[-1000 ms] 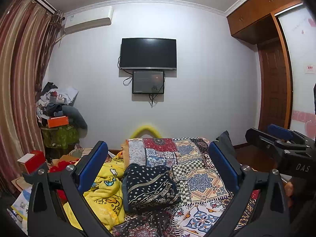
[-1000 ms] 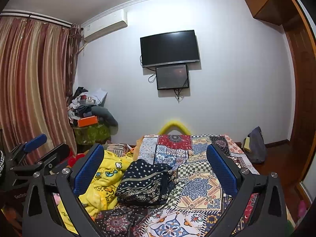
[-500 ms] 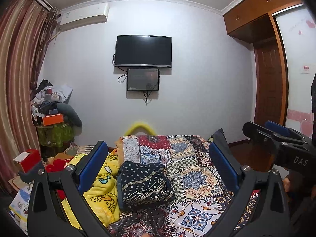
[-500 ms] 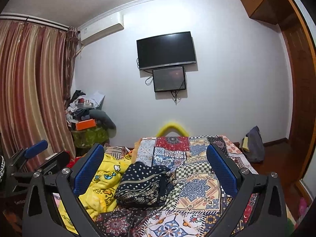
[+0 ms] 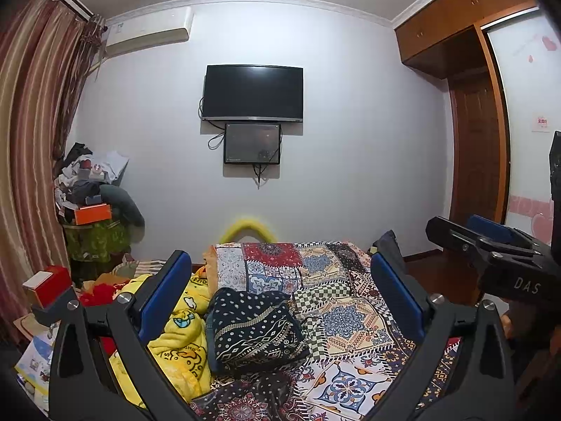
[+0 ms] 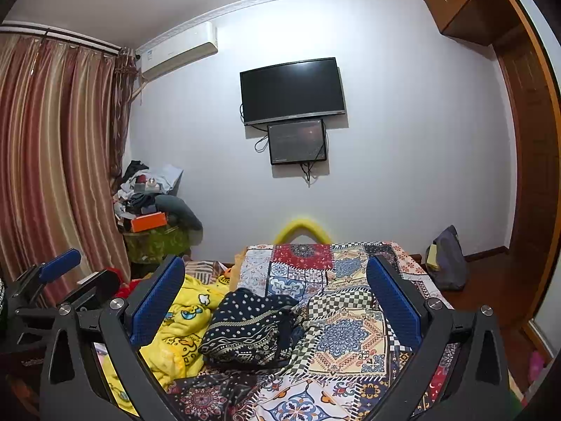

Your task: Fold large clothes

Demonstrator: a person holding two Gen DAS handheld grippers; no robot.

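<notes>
**Both grippers released above bed, dark garment lying untouched**

Left gripper (image 5: 280, 294): jaws spread wide, blue pads well apart, nothing between them. Held up over the near end of the bed, aimed at the far wall. Right gripper (image 6: 277, 294): same, jaws wide apart, nothing gripped, held up over the near end. Each gripper shows at the edge of the other's view, side by side.

Task item: dark navy patterned garment (image 5: 252, 329), white dots and geometric bands, bunched in a loose heap on the patchwork bedspread (image 5: 350, 315). It sits mid-bed, left of centre, beyond both grippers and touching neither. In the right wrist view the garment (image 6: 249, 329) lies just right of the yellow cartoon blanket (image 6: 178, 326), which is crumpled along the bed's left side and touches it.

Background: black TV (image 5: 253, 93) on the far wall with a smaller screen (image 5: 252, 144) just below; air conditioner (image 5: 147, 31) upper left; striped curtains (image 6: 52, 161) at left; clutter pile with an orange box (image 5: 93, 213) in the far left corner; wooden wardrobe (image 5: 466, 35) at right; dark bag (image 6: 447, 263) on the floor right of the bed.
</notes>
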